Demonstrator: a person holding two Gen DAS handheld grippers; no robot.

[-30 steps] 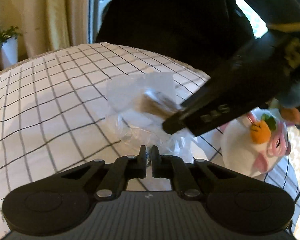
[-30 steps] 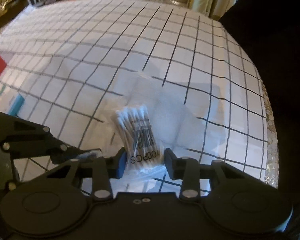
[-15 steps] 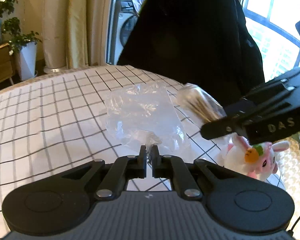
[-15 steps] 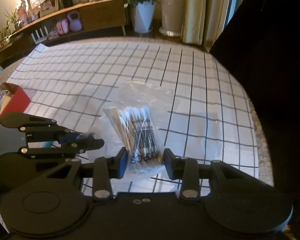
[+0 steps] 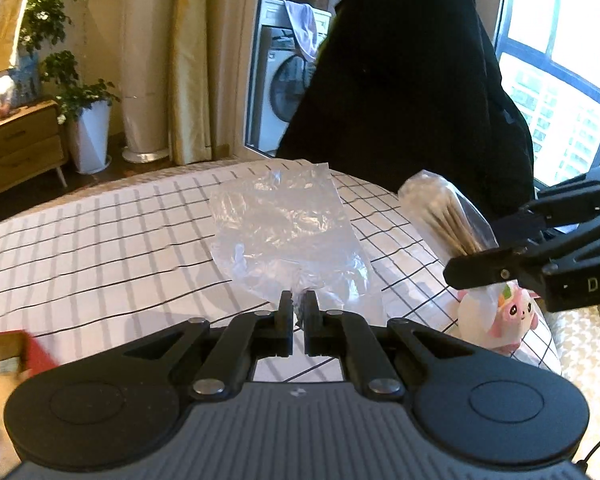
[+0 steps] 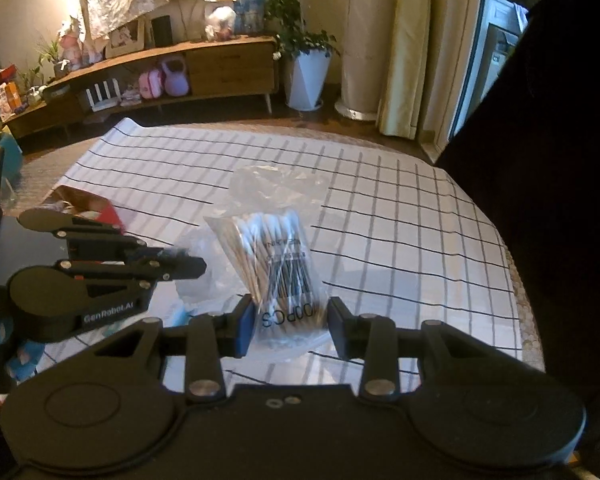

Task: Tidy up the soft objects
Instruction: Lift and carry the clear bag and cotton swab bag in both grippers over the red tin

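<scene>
Your left hand-held gripper is pinched shut on the lower edge of an empty clear plastic bag, and your right hand-held gripper clamps the bottom of a packet of cotton swabs; both hang above the middle of the checked tabletop. That thin pinch could let the limp film slip. With the bag's mouth collapsed, the packet may snag and drop near the plush toy at the tabletop's edge.
</scene>
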